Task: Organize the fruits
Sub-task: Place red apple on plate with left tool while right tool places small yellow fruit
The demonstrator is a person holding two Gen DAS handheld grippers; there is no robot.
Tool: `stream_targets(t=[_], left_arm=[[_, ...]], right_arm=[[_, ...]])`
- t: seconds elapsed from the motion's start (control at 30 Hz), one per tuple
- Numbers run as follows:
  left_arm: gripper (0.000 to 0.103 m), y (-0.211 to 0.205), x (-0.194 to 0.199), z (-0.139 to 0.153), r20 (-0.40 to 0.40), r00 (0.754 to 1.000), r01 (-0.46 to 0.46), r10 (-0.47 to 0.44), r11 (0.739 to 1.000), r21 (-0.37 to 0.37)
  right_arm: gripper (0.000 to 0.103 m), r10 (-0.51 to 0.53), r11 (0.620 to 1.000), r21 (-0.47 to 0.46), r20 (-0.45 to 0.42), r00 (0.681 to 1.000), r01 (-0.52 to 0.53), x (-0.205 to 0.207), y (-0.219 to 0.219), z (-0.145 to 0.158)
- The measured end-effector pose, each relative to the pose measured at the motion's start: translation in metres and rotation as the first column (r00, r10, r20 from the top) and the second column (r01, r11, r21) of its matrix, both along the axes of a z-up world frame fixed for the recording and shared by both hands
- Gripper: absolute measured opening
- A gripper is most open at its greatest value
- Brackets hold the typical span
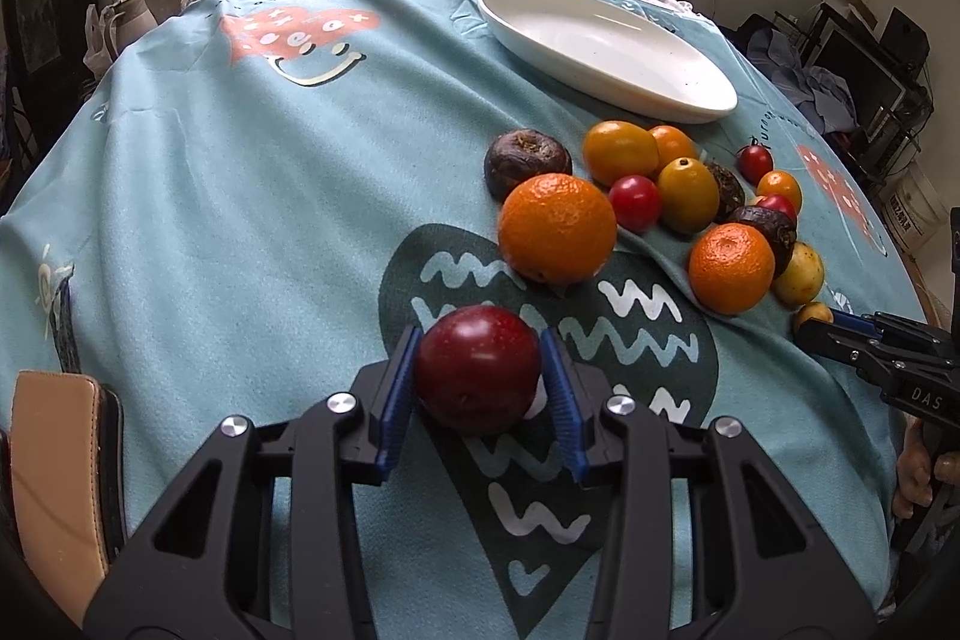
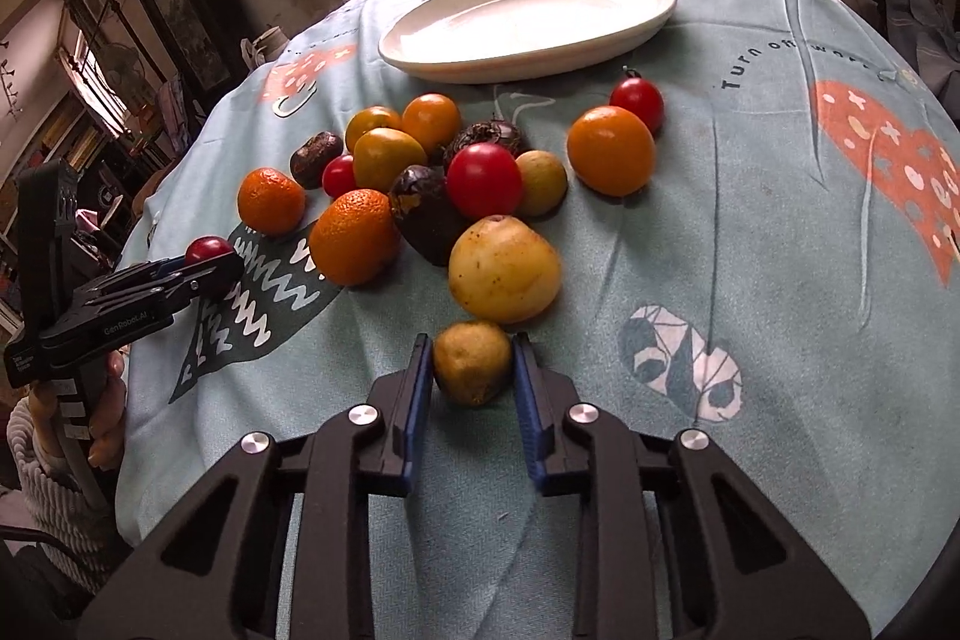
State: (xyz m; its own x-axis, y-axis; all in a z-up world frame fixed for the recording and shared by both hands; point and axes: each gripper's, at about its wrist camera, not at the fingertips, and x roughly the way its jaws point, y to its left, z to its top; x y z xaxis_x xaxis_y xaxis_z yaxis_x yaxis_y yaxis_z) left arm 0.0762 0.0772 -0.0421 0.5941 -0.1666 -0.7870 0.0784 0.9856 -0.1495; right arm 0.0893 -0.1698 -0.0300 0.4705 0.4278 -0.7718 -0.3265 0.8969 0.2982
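My left gripper (image 1: 480, 370) is shut on a dark red round fruit (image 1: 477, 367), held low over the teal tablecloth; it also shows in the right wrist view (image 2: 207, 250). My right gripper (image 2: 472, 370) is shut on a small yellow-brown fruit (image 2: 472, 361), seen at the right edge of the left wrist view (image 1: 813, 314). A pile of fruit lies ahead: oranges (image 1: 558, 227) (image 2: 354, 237), red tomatoes (image 2: 483, 180), yellow fruits (image 2: 504, 268) and dark brown ones (image 1: 527, 158). A white oval plate (image 1: 606, 52) (image 2: 528, 22) stands empty behind the pile.
The round table's cloth (image 1: 240, 196) drops off at the left and far edges. A tan padded chair back (image 1: 57, 484) stands at the left edge. Shelves and clutter stand beyond the table on the right (image 1: 870, 70). A window is behind the table.
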Motion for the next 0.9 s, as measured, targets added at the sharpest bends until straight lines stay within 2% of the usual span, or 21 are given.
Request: stream_targets(t=[0.23,0.37,0.5,0.63,0.77,0.9], left_arm=[[0.038,-0.002,-0.007,0.009,0.048,0.999,-0.003,0.003,1.0,0.011],[0.038,-0.004,0.001,0.027,0.064,0.998,-0.007,0.006,1.0,0.025],[0.038,-0.015,0.035,0.068,0.135,0.991,-0.015,0.009,0.999,0.044],[0.038,-0.038,0.086,0.093,0.171,0.985,0.005,-0.012,0.999,0.04],[0.038,-0.064,0.139,0.084,0.128,0.991,0.025,-0.027,1.0,0.018],[0.038,-0.078,0.177,0.063,0.076,0.997,0.027,-0.028,1.0,0.012]], right_arm=[[0.027,-0.008,0.998,0.058,0.057,0.998,0.005,-0.023,-0.015,0.018],[0.027,-0.034,0.996,0.089,0.091,0.995,0.025,-0.014,-0.026,0.039],[0.027,-0.082,0.991,0.117,0.168,0.982,0.063,0.021,-0.029,0.074],[0.027,-0.129,0.985,0.133,0.162,0.978,0.108,0.08,-0.022,0.084],[0.026,-0.171,0.98,0.126,0.116,0.978,0.156,0.136,-0.017,0.067],[0.027,-0.172,0.978,0.129,0.072,0.982,0.162,0.17,-0.012,0.046]])
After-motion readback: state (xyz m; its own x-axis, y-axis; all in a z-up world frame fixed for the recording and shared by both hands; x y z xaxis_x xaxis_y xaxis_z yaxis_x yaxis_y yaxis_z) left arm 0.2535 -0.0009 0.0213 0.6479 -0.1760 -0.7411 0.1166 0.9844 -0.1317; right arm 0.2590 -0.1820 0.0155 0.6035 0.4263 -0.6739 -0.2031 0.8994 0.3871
